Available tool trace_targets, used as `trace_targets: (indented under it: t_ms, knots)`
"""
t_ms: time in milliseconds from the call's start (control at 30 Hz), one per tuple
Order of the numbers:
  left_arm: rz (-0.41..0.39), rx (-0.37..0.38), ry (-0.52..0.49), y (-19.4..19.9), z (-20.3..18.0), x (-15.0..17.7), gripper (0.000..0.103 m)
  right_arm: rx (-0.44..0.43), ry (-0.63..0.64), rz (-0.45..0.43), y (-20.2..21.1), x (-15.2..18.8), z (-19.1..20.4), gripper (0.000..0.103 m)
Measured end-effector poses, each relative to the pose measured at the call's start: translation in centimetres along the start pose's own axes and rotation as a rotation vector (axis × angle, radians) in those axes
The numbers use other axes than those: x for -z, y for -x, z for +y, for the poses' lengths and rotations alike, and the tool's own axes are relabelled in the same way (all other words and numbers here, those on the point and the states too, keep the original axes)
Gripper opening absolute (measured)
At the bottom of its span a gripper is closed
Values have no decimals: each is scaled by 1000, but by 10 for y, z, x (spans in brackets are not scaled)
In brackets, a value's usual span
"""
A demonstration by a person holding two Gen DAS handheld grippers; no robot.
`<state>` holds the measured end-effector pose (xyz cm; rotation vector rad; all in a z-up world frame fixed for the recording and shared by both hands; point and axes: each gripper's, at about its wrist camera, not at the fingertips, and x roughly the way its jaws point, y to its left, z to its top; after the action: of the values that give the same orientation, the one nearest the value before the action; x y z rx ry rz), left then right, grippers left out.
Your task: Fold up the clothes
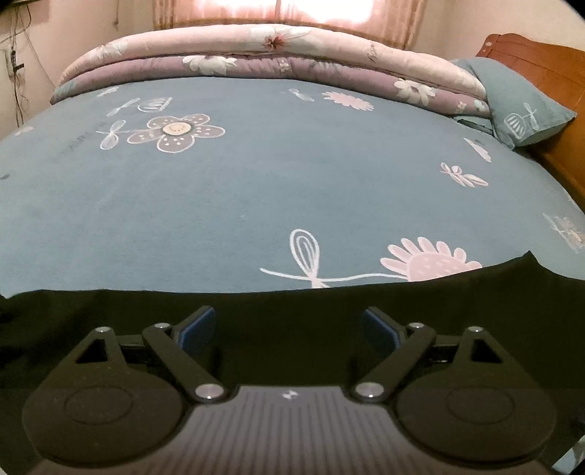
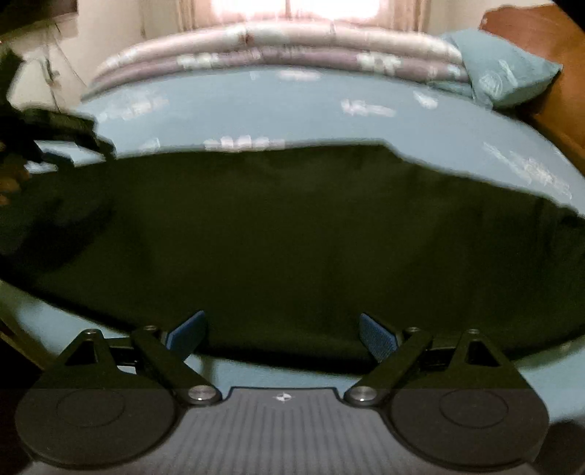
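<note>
A dark, nearly black garment [image 2: 292,237] lies spread flat on the blue flowered bed sheet [image 1: 256,190]. In the right wrist view it fills the middle of the frame; in the left wrist view only its far edge [image 1: 292,310] shows as a dark band. My left gripper [image 1: 289,321] is open over the garment, its blue pads [image 1: 199,327] apart with nothing between them. My right gripper [image 2: 283,329] is open at the garment's near edge, its pads [image 2: 376,336] apart. The left gripper also shows in the right wrist view [image 2: 55,146], at the garment's far left.
A folded pink and purple flowered quilt [image 1: 263,58] lies across the far side of the bed. A blue pillow [image 1: 523,106] leans on the wooden headboard [image 1: 548,73] at the right. A bright curtained window [image 1: 292,14] is behind. Cables hang on the left wall [image 1: 14,73].
</note>
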<state>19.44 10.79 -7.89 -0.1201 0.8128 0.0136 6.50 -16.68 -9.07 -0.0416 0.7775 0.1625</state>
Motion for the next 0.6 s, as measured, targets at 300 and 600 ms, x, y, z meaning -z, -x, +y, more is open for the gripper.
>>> trace_targets:
  t_ms: [300,600]
  knots:
    - [12,30,-40,-8,-29,1,88,375,-329,-22,-4,-16,-145,94]
    - [7,-7,-35,-7,-24,-4,88,256,-268,-58,5,-22,-92,94]
